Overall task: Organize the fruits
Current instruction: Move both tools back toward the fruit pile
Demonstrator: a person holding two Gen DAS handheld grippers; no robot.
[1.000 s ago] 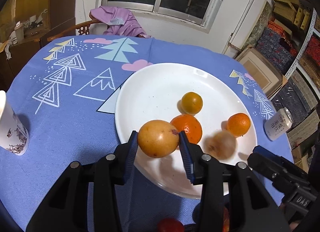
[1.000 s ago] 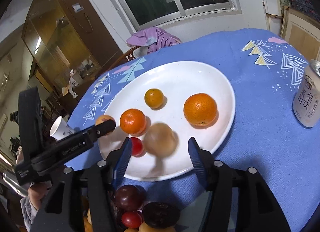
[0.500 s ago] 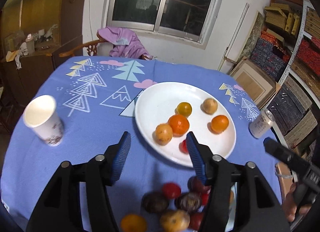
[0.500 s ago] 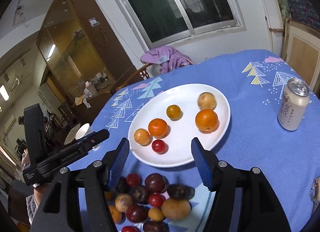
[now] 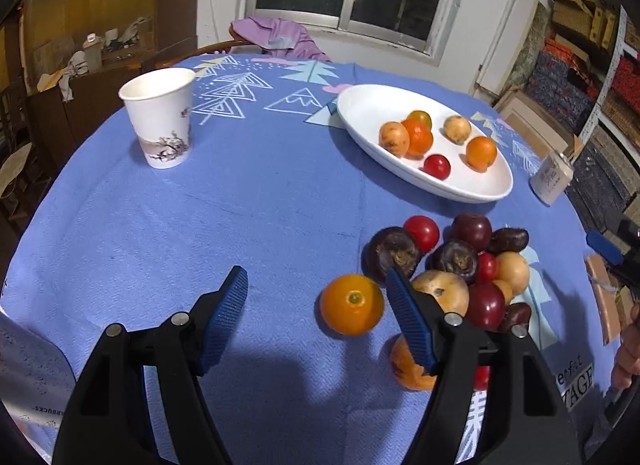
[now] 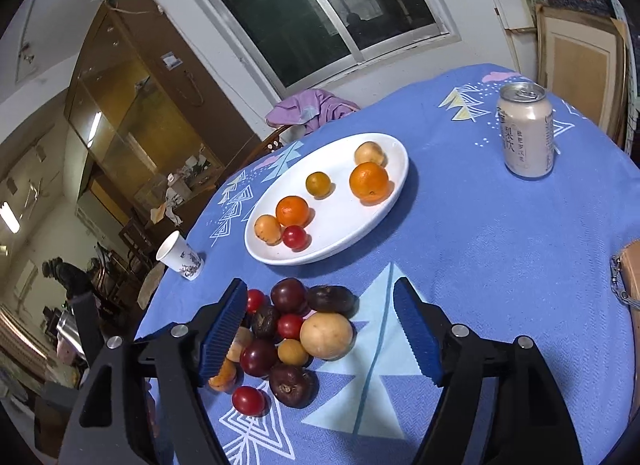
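A round, glossy orange fruit (image 5: 352, 303) lies on the blue patterned tablecloth (image 5: 248, 201), stem dimple facing up, beside the mixed fruit pile (image 6: 296, 339). Six fruits sit on the oval white plate (image 6: 360, 225), long axis slanting away. Left gripper (image 5: 316, 317) and right gripper (image 6: 320, 329) have just been opening, empty.

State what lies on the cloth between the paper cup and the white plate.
Nothing: only bare printed cloth lies between cup and plate, in the left wrist view.
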